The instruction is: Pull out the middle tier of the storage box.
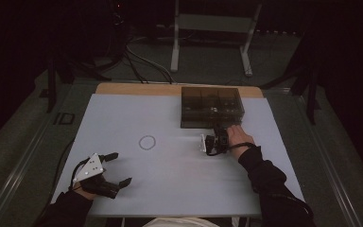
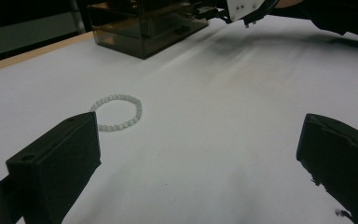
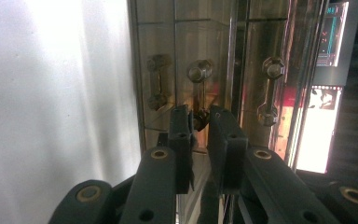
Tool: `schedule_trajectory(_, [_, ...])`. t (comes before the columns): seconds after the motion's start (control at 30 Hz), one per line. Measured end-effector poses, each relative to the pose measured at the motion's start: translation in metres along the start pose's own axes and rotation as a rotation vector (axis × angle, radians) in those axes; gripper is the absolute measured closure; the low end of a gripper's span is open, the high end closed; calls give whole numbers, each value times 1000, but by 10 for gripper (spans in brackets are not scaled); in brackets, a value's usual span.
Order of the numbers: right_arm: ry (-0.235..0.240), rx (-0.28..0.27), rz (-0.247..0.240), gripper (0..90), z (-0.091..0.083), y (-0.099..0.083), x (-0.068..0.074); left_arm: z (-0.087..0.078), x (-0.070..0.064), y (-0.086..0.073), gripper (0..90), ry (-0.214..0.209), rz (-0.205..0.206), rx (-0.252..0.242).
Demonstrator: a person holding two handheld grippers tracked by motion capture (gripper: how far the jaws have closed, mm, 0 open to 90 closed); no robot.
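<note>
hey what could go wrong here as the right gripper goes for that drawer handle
The right gripper has its jaws close around the middle drawer handle with a small gap showing, so it may slip off. A pull could also drag the whole smoky drawer box along the table.

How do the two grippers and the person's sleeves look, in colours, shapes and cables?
The left gripper has two black blocky jaws, a dark body and a grey three-cornered plate with small dark dots on top. The right gripper is black too, with a pale plate at its side and a black cable looping beside it. In its own view, the arms show round brass-coloured rivets. Both sleeves are black.
</note>
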State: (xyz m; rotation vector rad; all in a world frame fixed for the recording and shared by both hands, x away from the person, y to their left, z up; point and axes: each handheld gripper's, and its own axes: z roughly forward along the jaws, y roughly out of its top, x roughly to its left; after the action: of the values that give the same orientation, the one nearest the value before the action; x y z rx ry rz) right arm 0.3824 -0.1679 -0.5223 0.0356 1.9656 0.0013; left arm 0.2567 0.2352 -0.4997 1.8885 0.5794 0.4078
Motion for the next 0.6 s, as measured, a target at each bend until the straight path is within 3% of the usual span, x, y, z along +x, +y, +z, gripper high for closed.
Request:
schedule_trajectory(0.37, [41, -7, 27, 793, 0, -1, -5, 0, 0, 0, 10, 1, 0, 3])
schedule_trajectory(0.5, [88, -11, 19, 669, -1, -1, -7, 1, 0, 0, 10, -1, 3, 7])
schedule_trajectory(0.6, [136, -45, 48, 603, -4, -1, -9, 1, 0, 0, 10, 0, 2, 6])
